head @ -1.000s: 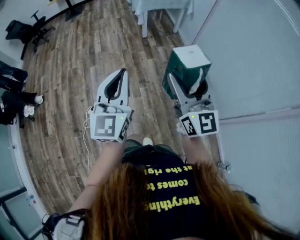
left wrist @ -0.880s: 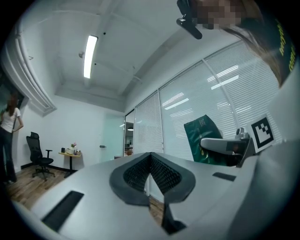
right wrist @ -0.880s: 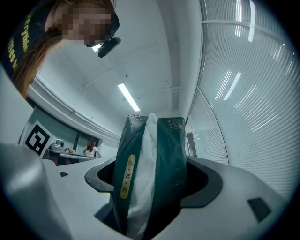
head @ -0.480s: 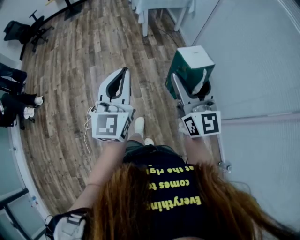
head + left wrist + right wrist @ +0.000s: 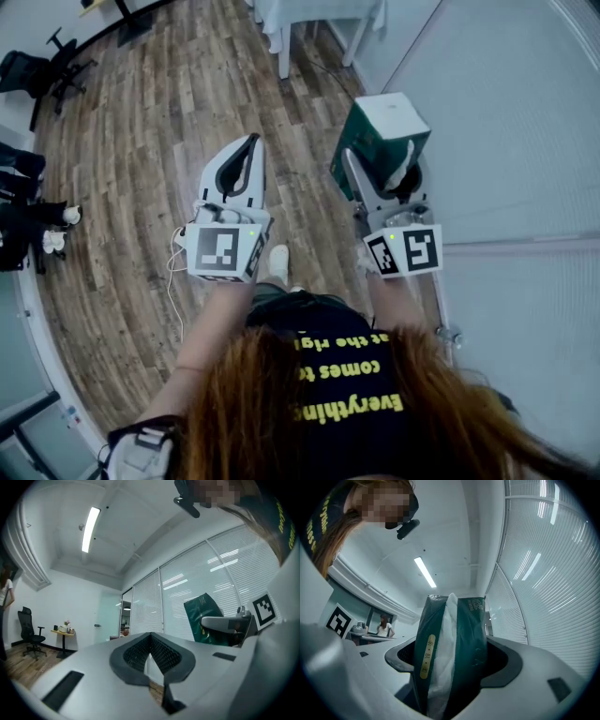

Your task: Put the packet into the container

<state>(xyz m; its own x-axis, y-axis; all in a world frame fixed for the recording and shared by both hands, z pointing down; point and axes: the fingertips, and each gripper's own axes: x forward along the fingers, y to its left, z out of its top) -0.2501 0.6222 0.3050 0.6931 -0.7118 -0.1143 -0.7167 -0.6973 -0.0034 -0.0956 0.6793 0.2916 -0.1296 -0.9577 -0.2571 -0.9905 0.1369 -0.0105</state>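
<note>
A dark green packet (image 5: 380,136) with a white panel is clamped upright between the jaws of my right gripper (image 5: 378,157). In the right gripper view the packet (image 5: 450,653) fills the gap between the jaws, with a yellow label strip on its left edge. My left gripper (image 5: 249,142) is held beside it at the same height, shut with nothing in it; its ribbed pads (image 5: 161,654) meet in the left gripper view. The packet (image 5: 204,616) also shows there at the right. No container appears in any view.
I stand on a wooden floor (image 5: 141,141). A white table's legs (image 5: 281,42) are ahead, and a glass wall with blinds (image 5: 506,122) runs along the right. An office chair (image 5: 37,66) and a person's legs (image 5: 28,206) are at the far left.
The person has stepped forward: the floor and the table legs have slid towards me, and a shoe now shows below the left gripper. Both grippers keep their pose, packet still held.
</note>
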